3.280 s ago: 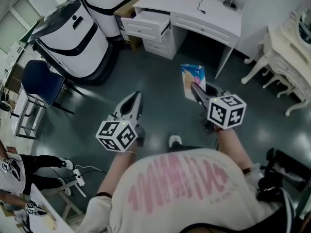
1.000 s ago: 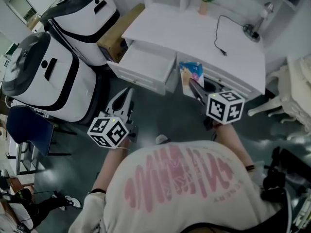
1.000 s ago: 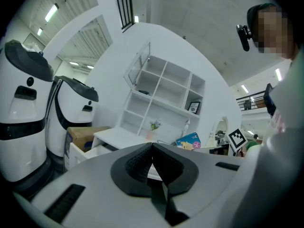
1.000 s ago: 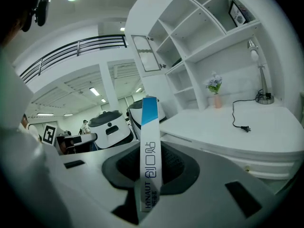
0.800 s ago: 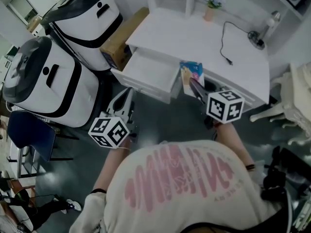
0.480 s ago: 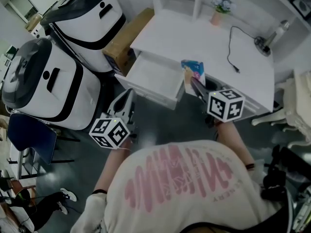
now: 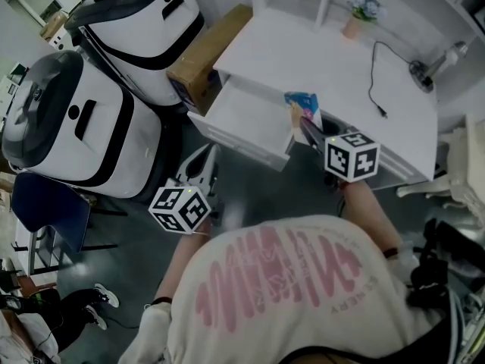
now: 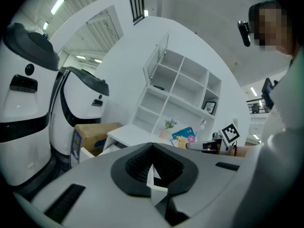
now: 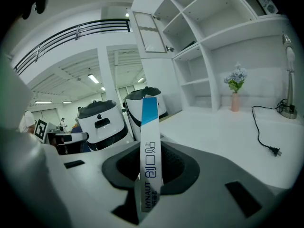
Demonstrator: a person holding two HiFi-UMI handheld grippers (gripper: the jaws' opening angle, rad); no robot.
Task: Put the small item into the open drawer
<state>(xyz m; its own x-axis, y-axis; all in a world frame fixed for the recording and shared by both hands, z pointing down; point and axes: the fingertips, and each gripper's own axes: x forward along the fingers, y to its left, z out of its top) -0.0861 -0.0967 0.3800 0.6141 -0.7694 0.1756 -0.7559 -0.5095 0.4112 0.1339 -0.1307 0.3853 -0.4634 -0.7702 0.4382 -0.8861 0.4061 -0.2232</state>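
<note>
Pinching the small box (image 9: 150,141), my right gripper (image 7: 301,124) has both jaws pressed on its flat sides. In the right gripper view the box stands upright and edge-on, its narrow white side printed with dark letters and its top end blue. From the head view the box shows a colourful blue and pink face. It hangs in the air at the 3 o'clock side of the open drawer (image 7: 241,116), over the drawer's right front corner and not inside it.

The drawer is white and pulled out of the white desk (image 7: 318,55) toward me. My left gripper (image 7: 209,158) has its jaws pressed together with nothing between them. It hovers over the dark floor (image 7: 299,192) at about 7 o'clock from the drawer, well apart from it, and points toward the drawer front.

On the desktop a black cable (image 7: 377,78) lies at 1 o'clock from the box, and a small vase of flowers (image 7: 358,15) stands at 12 o'clock near the shelves. A cardboard carton (image 7: 208,55) sits at the drawer's 10 o'clock, wedged beside the desk. Two big white-and-black machines (image 7: 76,127) fill the 9 o'clock side.
</note>
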